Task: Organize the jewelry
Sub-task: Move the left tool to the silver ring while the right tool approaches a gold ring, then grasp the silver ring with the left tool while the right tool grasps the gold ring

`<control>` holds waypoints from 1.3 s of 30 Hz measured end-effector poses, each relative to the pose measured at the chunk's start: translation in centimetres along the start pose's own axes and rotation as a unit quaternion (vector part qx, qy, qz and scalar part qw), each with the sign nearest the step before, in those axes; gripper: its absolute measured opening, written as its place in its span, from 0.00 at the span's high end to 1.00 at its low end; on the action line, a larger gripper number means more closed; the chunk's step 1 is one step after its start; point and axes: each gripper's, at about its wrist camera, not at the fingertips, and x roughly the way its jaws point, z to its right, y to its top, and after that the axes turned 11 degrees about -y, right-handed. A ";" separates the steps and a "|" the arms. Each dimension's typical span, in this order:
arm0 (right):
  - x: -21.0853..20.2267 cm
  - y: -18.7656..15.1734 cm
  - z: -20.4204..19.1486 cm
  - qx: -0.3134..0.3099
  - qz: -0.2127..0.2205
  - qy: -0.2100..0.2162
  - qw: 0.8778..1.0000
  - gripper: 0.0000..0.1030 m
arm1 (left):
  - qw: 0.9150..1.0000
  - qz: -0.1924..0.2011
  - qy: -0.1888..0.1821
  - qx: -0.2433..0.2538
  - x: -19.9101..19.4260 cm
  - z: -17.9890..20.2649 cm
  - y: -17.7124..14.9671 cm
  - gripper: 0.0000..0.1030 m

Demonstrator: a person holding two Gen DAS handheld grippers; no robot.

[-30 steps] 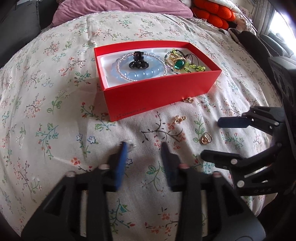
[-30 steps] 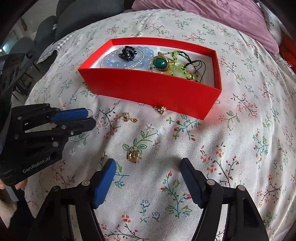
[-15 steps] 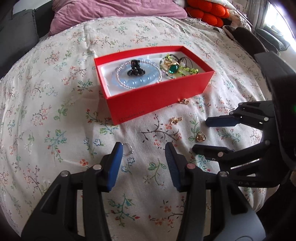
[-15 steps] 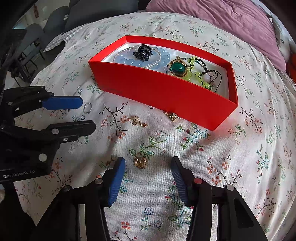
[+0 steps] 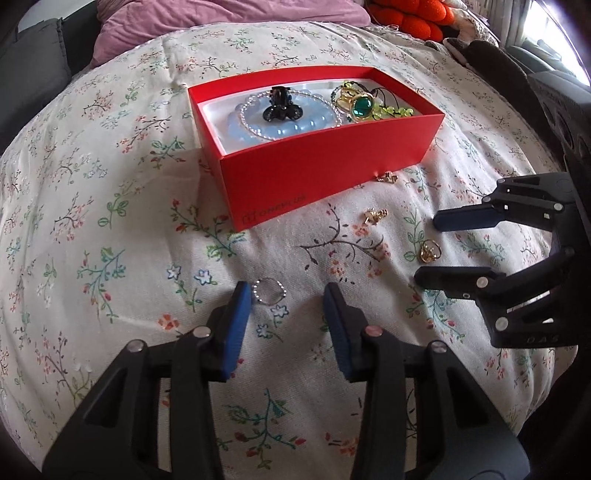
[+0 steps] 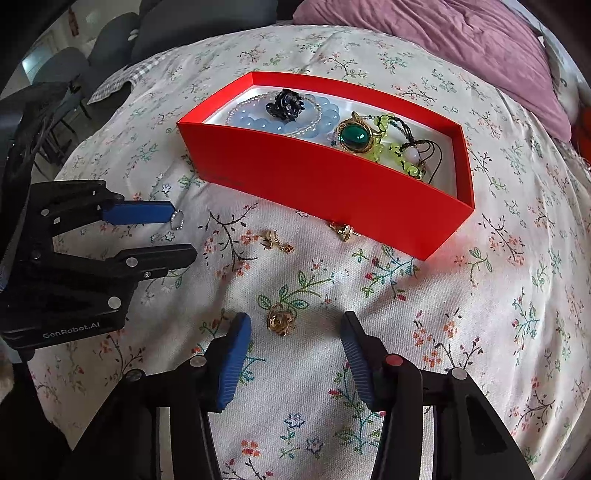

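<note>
A red box (image 5: pixel 332 173) (image 6: pixel 332 184) on the floral bedspread holds a blue bead bracelet (image 5: pixel 280 125), a black hair claw (image 6: pixel 284 105) and a green-stone brooch (image 6: pixel 354 136). A small silver beaded ring (image 5: pixel 269 291) (image 6: pixel 177 219) lies on the cloth between the jaws of my left gripper (image 5: pixel 286 295) (image 6: pixel 183 234). Those jaws are closing and no pad touches the ring. My right gripper (image 6: pixel 295 321) (image 5: pixel 426 248) stands open around a gold ring (image 6: pixel 280 322) (image 5: pixel 430 252), pads apart from it.
Two gold earrings (image 5: pixel 376 215) (image 5: pixel 387 178) lie on the cloth before the box's front wall. A purple pillow (image 6: pixel 461 48) lies behind the box, orange cushions (image 5: pixel 413 14) at the back right, and grey chairs (image 6: pixel 110 44) beyond the bed's left edge.
The right jaws have narrowed around the gold ring. The silver ring, earlier at the left fingertip, now lies plainly between the left pads. Both hands have stayed nearly in place.
</note>
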 end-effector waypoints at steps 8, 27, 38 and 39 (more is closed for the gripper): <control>-0.2 -0.1 -0.2 -0.016 0.006 0.015 1.000 0.74 | 1.000 0.003 0.001 -0.008 -0.2 -0.5 0.0 0.80; -2.2 0.1 2.0 0.019 0.008 0.046 0.999 0.86 | 1.000 -0.015 0.012 0.002 -1.2 0.3 0.4 0.84; -2.0 0.0 1.7 0.016 0.000 0.043 0.999 0.86 | 1.000 -0.008 0.015 0.007 0.2 -0.2 0.2 0.64; -1.9 0.0 1.7 0.017 -0.001 0.043 0.999 0.86 | 1.000 -0.006 0.015 0.008 0.1 -0.3 0.2 0.65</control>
